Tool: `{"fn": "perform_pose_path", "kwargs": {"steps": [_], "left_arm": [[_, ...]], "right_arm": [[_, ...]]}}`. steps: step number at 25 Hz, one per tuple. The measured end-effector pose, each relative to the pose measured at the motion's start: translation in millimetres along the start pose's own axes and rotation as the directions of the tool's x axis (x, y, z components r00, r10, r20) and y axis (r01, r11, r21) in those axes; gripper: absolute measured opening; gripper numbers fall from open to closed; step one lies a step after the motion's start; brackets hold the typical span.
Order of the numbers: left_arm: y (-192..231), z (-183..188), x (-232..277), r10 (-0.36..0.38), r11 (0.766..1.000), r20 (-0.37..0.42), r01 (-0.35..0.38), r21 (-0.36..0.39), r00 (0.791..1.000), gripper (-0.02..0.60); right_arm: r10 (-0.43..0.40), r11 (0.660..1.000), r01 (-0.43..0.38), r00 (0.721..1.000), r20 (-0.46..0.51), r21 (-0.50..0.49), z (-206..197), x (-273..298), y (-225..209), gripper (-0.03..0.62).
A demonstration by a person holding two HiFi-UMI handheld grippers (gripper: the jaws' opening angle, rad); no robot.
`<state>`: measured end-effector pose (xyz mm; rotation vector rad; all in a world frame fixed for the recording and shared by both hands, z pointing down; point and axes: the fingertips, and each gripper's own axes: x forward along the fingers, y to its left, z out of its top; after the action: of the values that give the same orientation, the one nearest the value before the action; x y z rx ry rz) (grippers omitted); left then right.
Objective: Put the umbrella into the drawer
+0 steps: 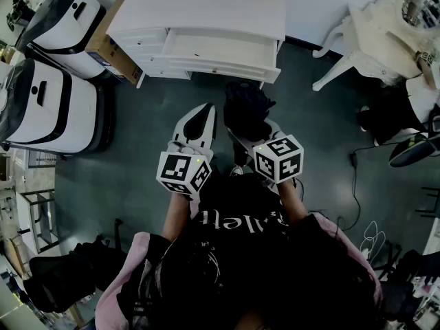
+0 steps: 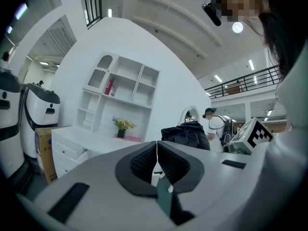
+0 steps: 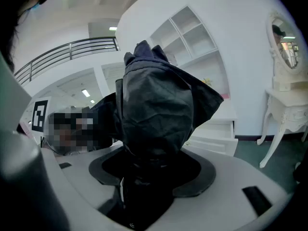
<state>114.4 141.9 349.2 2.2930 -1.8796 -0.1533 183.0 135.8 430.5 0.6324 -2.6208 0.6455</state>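
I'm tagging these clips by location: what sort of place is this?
Likely a home bedroom mock-up staged inside a large hall, not a real home: a white dresser with an open drawer and a vanity table stand here, while a railed mezzanine runs overhead.

White furniture stood on a dark green floor in a bright, high hall.

A white dresser sat against the white wall, with a cardboard box just beside it and two white-and-black machines further along. An ornate white table stood well apart on the other side, under an oval mirror. Above the dresser hung a white shelf unit; a pot of yellow flowers rested on the dresser top. A railed balcony ran beneath lit ceiling lamps.
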Motion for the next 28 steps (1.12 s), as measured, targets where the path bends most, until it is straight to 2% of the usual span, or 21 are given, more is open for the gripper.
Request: {"fn": "perform_pose_path", "kwargs": {"steps": [13,17,28], "left_arm": [[9.2,-4.0,7.5,0.018,1.000,-0.015,-0.018,-0.016,1.000,0.017],[6.7,-6.8,9.2,0.015,1.000,-0.017,-0.015,-0.022,1.000,0.017],[-5.3,-9.3,6.4,0.019,1.000,-0.021,-0.019,-0.016,1.000,0.017]], "right_arm": [[-0.014,1.000,0.014,1.000,0.004,0.023,3.7,3.8,-11.6,0.284],[-0.012,0.999,0.012,1.000,0.011,0.047,3.2,0.8,-15.8,0.284],[-0.016,0.999,0.016,1.000,-0.002,0.035,-3.6,-6.6,-21.3,0.284]]}}
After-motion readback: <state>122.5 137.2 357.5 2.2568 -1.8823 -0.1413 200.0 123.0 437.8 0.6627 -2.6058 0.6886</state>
